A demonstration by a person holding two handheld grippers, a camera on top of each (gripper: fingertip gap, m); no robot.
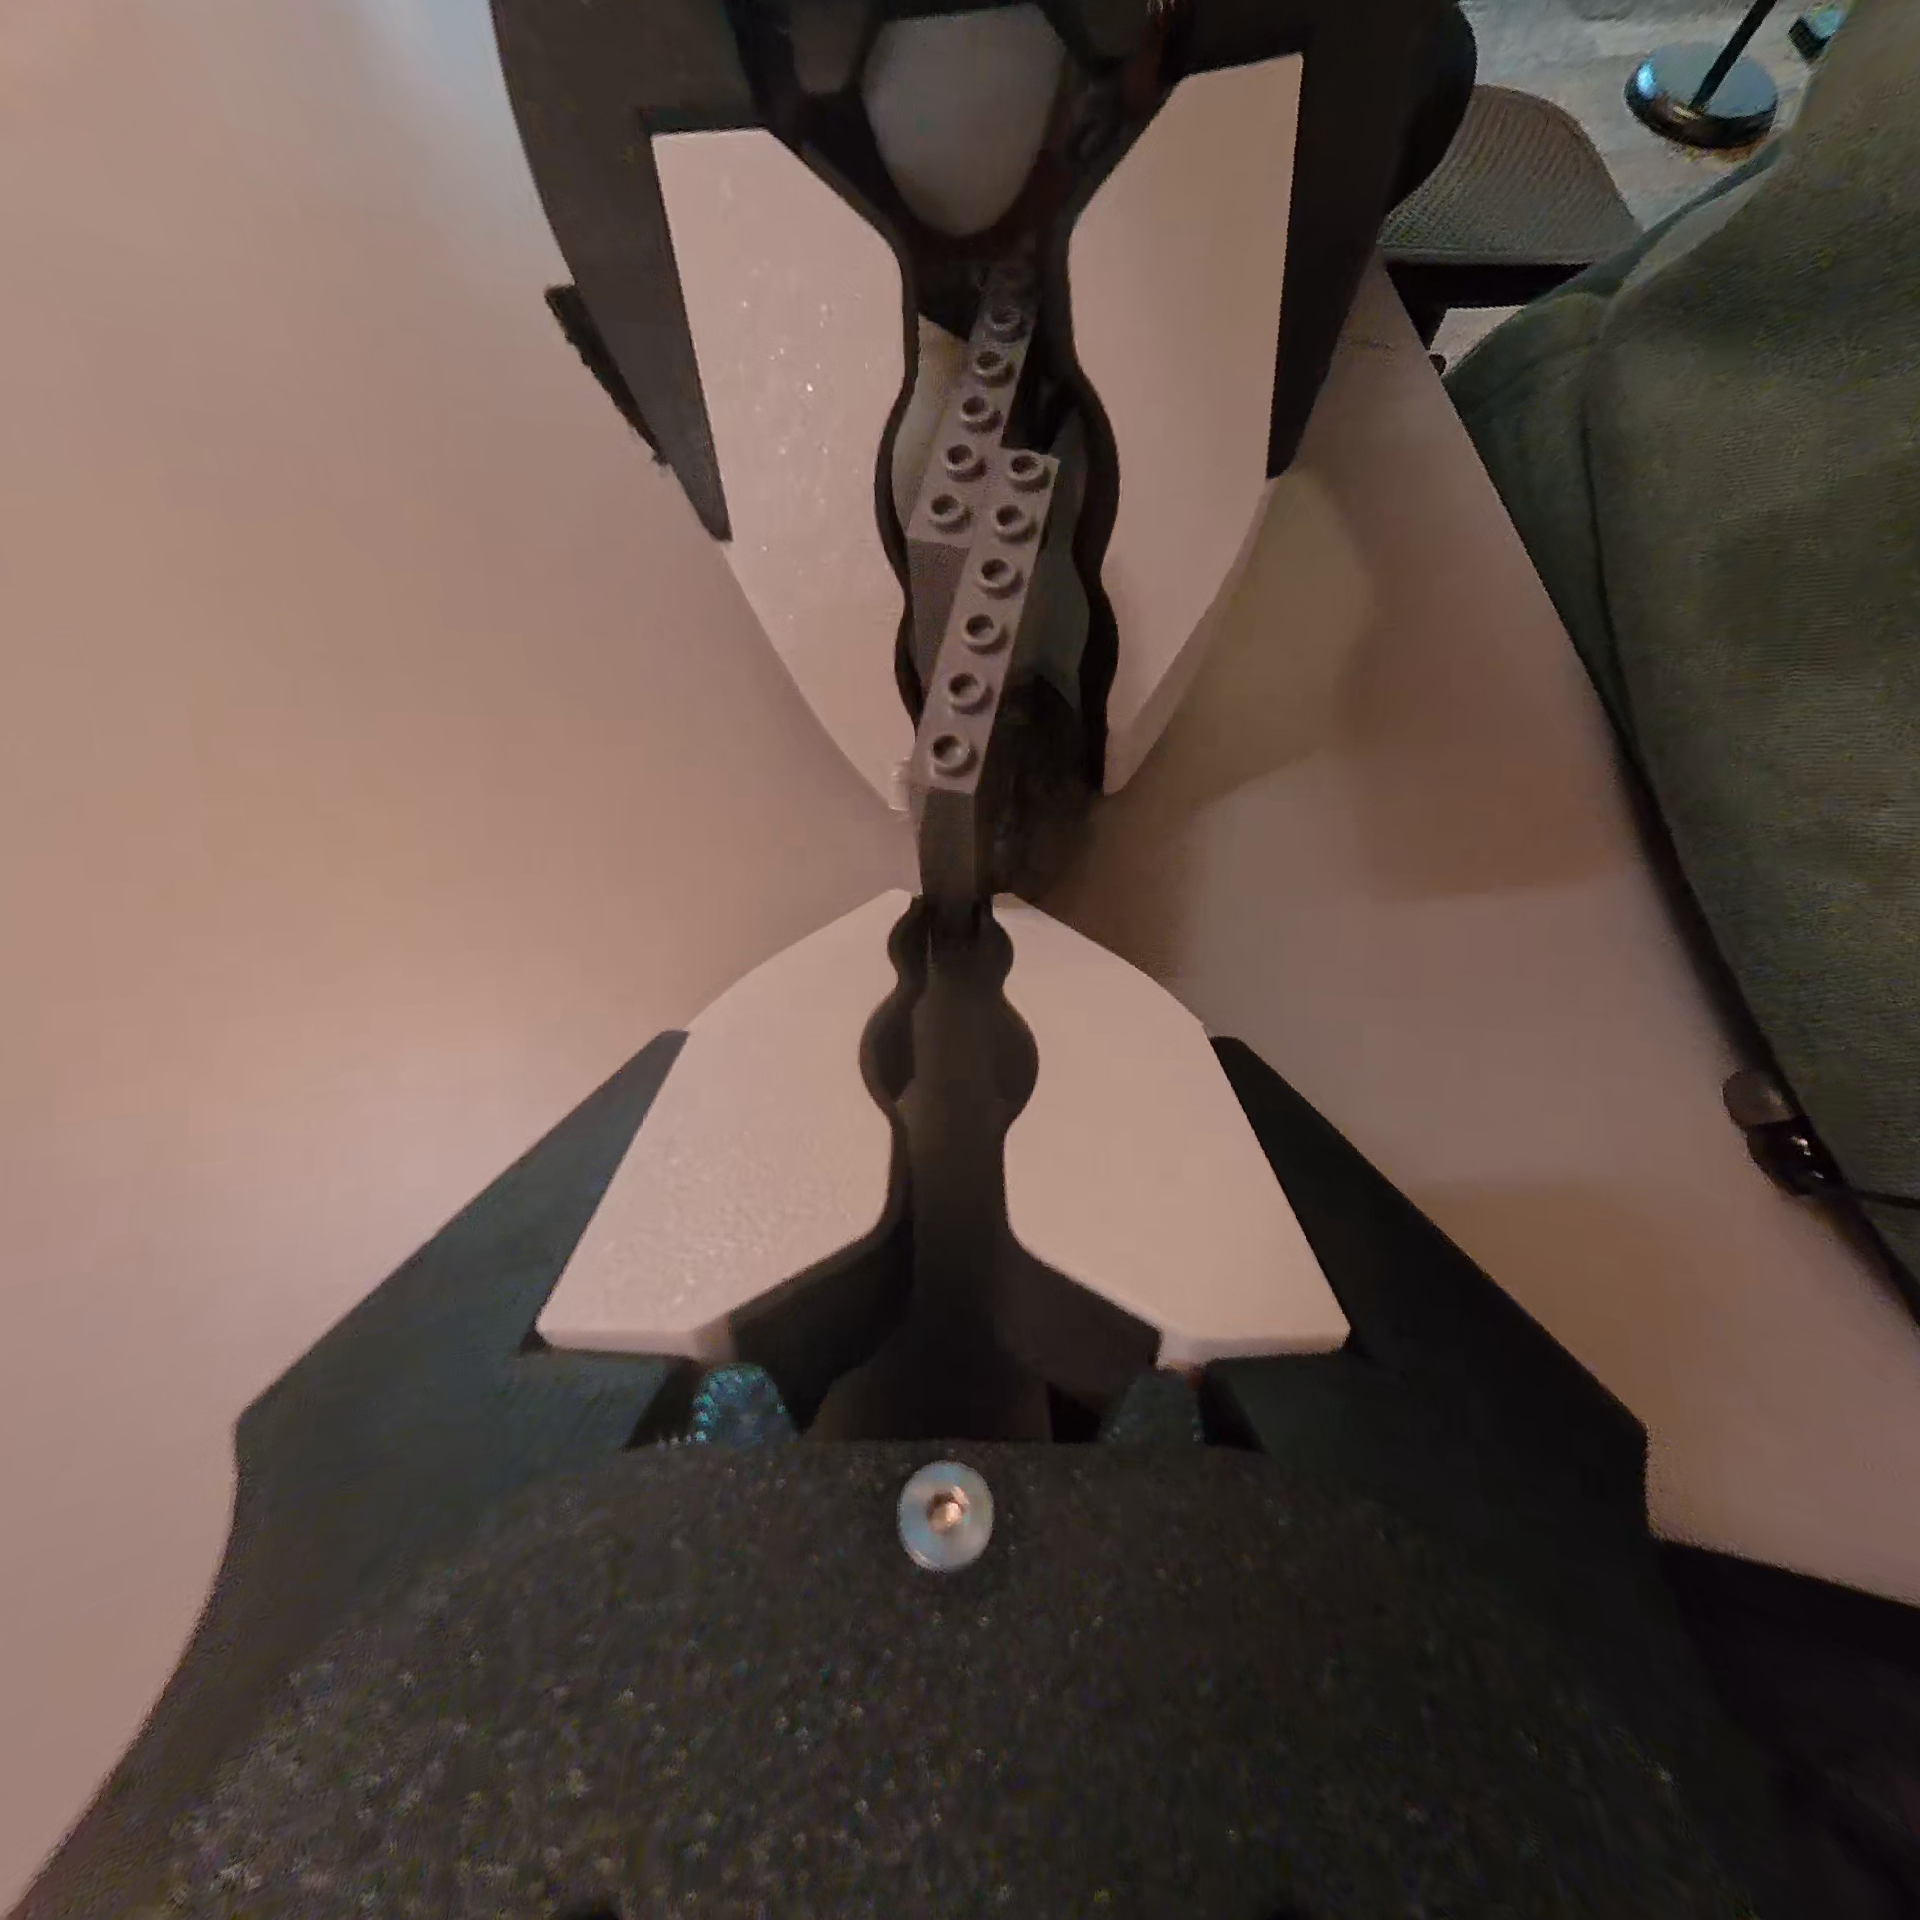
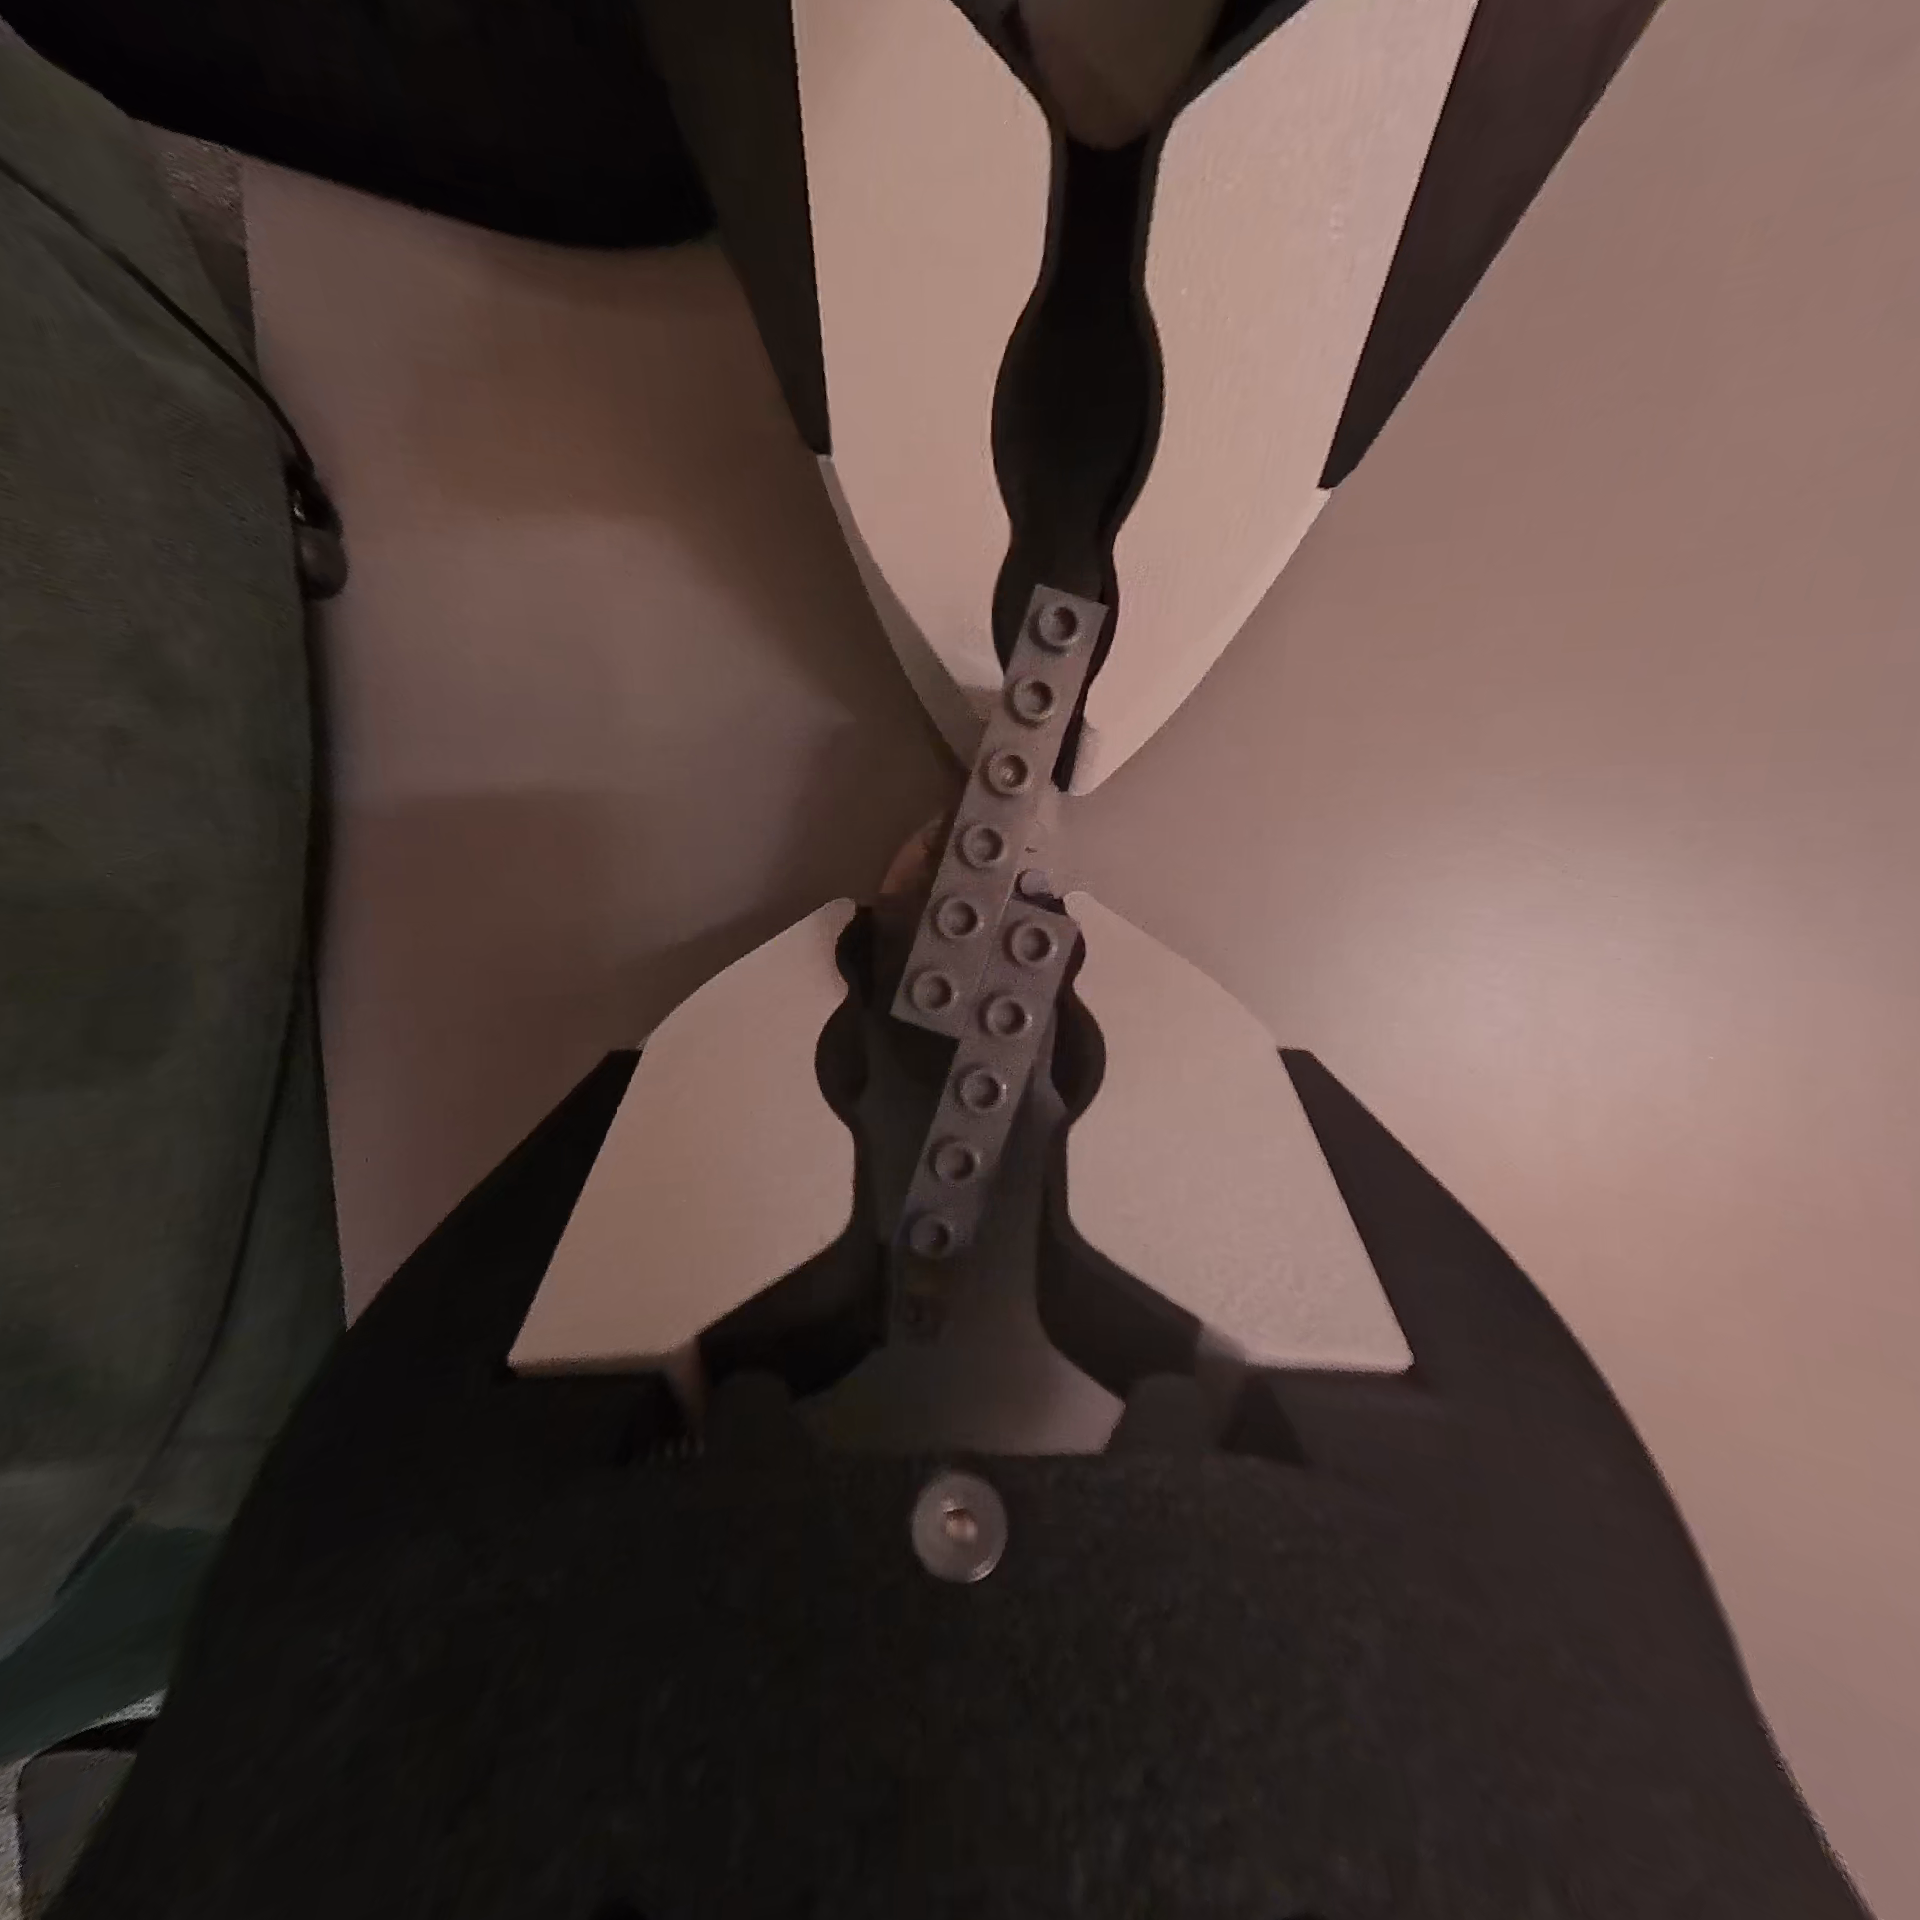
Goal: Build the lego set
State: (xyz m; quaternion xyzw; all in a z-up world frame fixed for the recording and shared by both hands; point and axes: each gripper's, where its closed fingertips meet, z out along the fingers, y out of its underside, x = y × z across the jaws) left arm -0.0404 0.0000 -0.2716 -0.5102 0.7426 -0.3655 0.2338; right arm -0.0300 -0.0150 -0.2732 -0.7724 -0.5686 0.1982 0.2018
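From my feed this reads as a home living room or lounge. I'm working over a plain pale table [image 1: 312,727], and just beside its edge sits a green upholstered seat [image 1: 1714,623] with a soft, plush-looking cover. Beyond the table corner I see a grey padded chair [image 1: 1507,187], grey carpet [image 1: 1558,52], and the round black base of a floor stand [image 1: 1704,94]. The light is warm and dim.

Dim, warm light over the pale table [image 1: 312,727]; soft glow at right in the right wrist view, perhaps a lamp. Wide-angle bending at edges, near gripper bodies blurred, grainy shadows.
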